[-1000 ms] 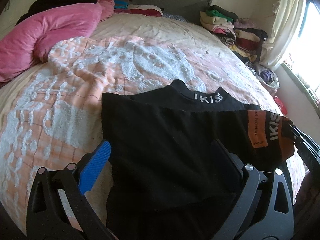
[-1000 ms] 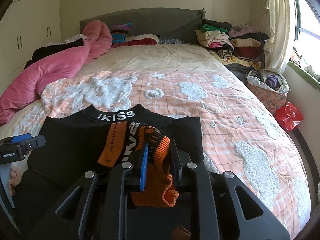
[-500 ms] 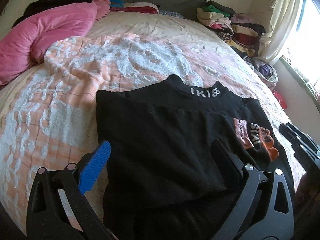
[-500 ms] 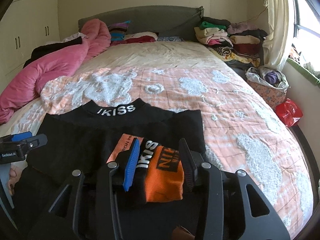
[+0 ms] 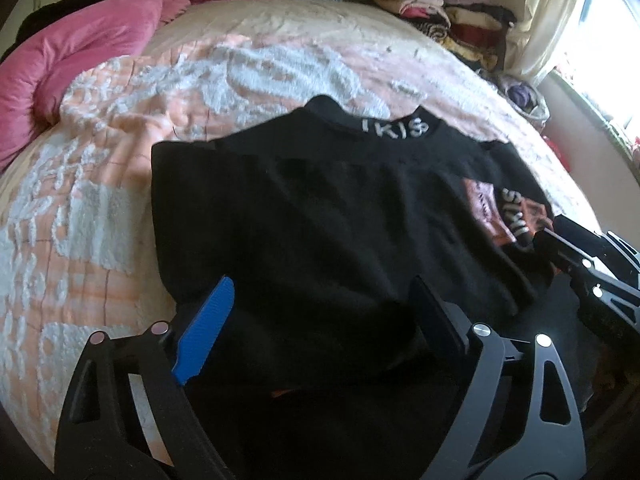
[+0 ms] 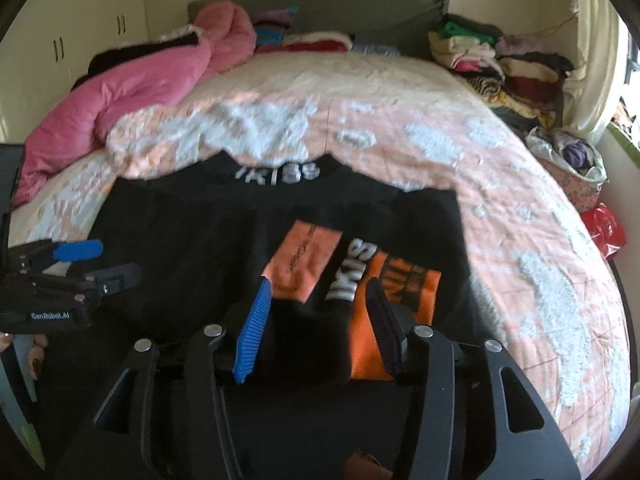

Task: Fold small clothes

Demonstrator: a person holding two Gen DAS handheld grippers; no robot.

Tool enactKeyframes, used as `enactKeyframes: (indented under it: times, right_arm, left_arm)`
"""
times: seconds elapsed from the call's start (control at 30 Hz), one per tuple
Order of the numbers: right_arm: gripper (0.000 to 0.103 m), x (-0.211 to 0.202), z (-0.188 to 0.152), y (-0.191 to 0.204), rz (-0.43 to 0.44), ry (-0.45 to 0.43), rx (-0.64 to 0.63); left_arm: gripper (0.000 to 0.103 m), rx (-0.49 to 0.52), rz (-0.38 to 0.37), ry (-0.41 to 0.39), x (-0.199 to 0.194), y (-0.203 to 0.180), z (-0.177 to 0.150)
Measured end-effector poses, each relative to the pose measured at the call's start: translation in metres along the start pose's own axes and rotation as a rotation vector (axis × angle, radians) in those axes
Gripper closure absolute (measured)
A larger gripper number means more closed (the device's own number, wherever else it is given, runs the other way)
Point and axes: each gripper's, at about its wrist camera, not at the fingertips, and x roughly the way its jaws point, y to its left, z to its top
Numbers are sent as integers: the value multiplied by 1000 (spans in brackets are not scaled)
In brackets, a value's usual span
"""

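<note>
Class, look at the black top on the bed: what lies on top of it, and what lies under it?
On the black top lies its folded orange-printed sleeve. Under it shows the peach bedspread; anything directly beneath is covered.

From my remote station: a pink duvet (image 6: 132,92) heaped at the bed's (image 6: 400,88) left, stacked clothes (image 6: 492,64) by the headboard (image 6: 320,8), a red bag (image 6: 604,232) beside the curtain (image 6: 592,60).

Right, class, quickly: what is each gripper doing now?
Left gripper: open, closing, above the black top.
Right gripper: opening, orange sleeve lies loose between.
</note>
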Motion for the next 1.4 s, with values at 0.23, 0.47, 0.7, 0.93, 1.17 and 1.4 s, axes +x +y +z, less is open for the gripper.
enactKeyframes:
  times: [0.23, 0.47, 0.7, 0.93, 1.17, 1.4]
  right_arm:
    - [50, 24, -16, -16, -16, 103, 68]
    - [28, 5, -15, -15, -10, 37, 78]
    - [11, -14, -17, -20, -28, -3, 107]
    - [6, -36, -17, -23, -71, -61, 120]
    - [6, -51, -16, -24, -69, -89, 127]
    - [6, -70, -17, -26, -59, -121, 139]
  left_arm:
    - [21, 12, 13, 6, 1, -2, -2]
    - [21, 11, 14, -8, -5, -2, -2]
    - [19, -2, 4, -39, -16, -3, -2]
    - [9, 0, 25, -85, -32, -5, -6]
    - [9, 42, 56, -142, -54, -17, -17]
    - [9, 14, 50, -138, -69, -11, -34]
